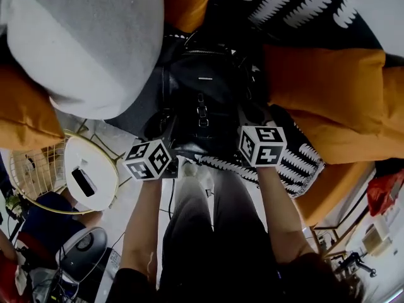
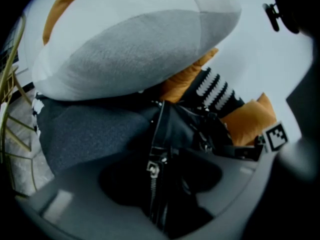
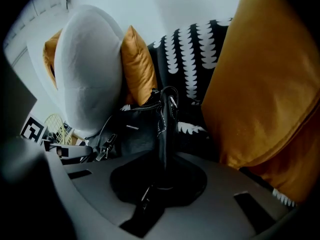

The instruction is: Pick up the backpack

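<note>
Right gripper [image 3: 160, 186] has its jaws clamped together on a black strap [image 3: 163, 124] with pale stitching, which rises taut out of the jaws to the top of the backpack [image 1: 202, 100]. Left gripper [image 2: 157, 186] is closed on the bag's other side. A zipped edge with a small metal zip pull [image 2: 152, 168] runs straight down between its jaws.

From above, both grippers point steeply down at the near edge of the bag, their marker cubes side by side with the person's forearms behind them.

The backpack is black leather and stands on the dark seat [image 2: 85, 129] of a sofa. It is wedged between a big grey cushion [image 1: 82, 43] on the left and an orange cushion [image 1: 328, 100] on the right. A black blanket with a white scallop pattern [image 1: 284, 5] is draped behind it and under the orange cushion, and it hangs over the front of the seat. A second orange cushion [image 3: 137, 66] stands behind the grey one.

On the floor to the left stands a round white side table [image 1: 101, 163] in a gold wire frame, with a small dark object [image 1: 83, 182] lying on it.
</note>
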### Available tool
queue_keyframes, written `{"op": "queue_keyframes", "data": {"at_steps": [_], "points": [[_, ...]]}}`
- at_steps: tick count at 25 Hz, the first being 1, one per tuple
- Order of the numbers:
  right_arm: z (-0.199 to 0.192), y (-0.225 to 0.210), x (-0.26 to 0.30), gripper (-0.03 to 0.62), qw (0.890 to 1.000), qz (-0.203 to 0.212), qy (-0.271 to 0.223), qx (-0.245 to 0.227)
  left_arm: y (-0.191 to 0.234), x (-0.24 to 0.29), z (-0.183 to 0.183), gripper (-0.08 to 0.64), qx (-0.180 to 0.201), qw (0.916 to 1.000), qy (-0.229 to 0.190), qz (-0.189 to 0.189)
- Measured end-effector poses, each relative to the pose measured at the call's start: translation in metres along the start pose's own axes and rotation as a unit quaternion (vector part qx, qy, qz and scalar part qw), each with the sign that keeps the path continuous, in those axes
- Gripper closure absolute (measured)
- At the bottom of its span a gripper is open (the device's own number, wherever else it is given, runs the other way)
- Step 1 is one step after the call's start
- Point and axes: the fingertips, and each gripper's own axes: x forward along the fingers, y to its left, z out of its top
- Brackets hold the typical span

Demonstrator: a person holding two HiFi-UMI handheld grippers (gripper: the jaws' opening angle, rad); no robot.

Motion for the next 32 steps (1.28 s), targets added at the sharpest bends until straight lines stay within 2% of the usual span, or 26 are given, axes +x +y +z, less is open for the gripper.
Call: {"op": "queue_keyframes", "data": {"at_steps": [3, 9, 11, 12, 14, 15, 17, 18, 20, 23, 32], "points": [[0.000, 0.006, -0.013, 0.561, 1.000, 0.005, -0.014, 0.005, -0.001, -0.010, -0.004, 0.348, -0.012, 0.9999, 0.001, 0.006], [-0.001, 0.027, -0.042, 0.563, 0.998, 0.015, -0.057, 0.014, 0.003, -0.030, -0.009, 0.380, -0.010, 0.9998, -0.009, 0.012], [-0.001, 0.034, -0.051, 0.565, 0.997, 0.019, -0.071, 0.014, 0.011, -0.037, -0.008, 0.419, -0.036, 0.9988, -0.024, 0.022], [-0.002, 0.037, -0.056, 0.565, 0.997, 0.021, -0.078, 0.015, 0.016, -0.041, -0.008, 0.472, -0.059, 0.9973, -0.035, 0.026], [-0.002, 0.045, -0.069, 0.565, 0.996, 0.028, -0.089, 0.014, 0.017, -0.049, -0.006, 0.504, -0.082, 0.9953, -0.050, 0.013], [-0.002, 0.051, -0.075, 0.565, 0.995, 0.036, -0.093, 0.011, 0.009, -0.051, -0.006, 0.558, -0.072, 0.9961, -0.050, -0.012], [-0.002, 0.067, -0.087, 0.565, 0.993, 0.055, -0.101, -0.008, -0.025, -0.049, -0.012, 0.558, -0.023, 0.9965, -0.029, -0.075], [-0.003, 0.074, -0.092, 0.565, 0.993, 0.058, -0.105, -0.021, -0.040, -0.047, -0.017, 0.558, 0.007, 0.9962, -0.015, -0.086], [-0.004, 0.081, -0.099, 0.565, 0.992, 0.051, -0.111, -0.036, -0.055, -0.047, -0.021, 0.558, 0.037, 0.9963, -0.007, -0.077], [-0.007, 0.082, -0.103, 0.565, 0.992, 0.046, -0.111, -0.045, -0.059, -0.057, -0.015, 0.558, 0.020, 0.9961, -0.026, -0.081], [-0.021, 0.071, -0.109, 0.565, 0.993, 0.030, -0.104, -0.053, -0.026, -0.073, -0.012, 0.557, 0.038, 0.9977, -0.039, -0.040]]}}
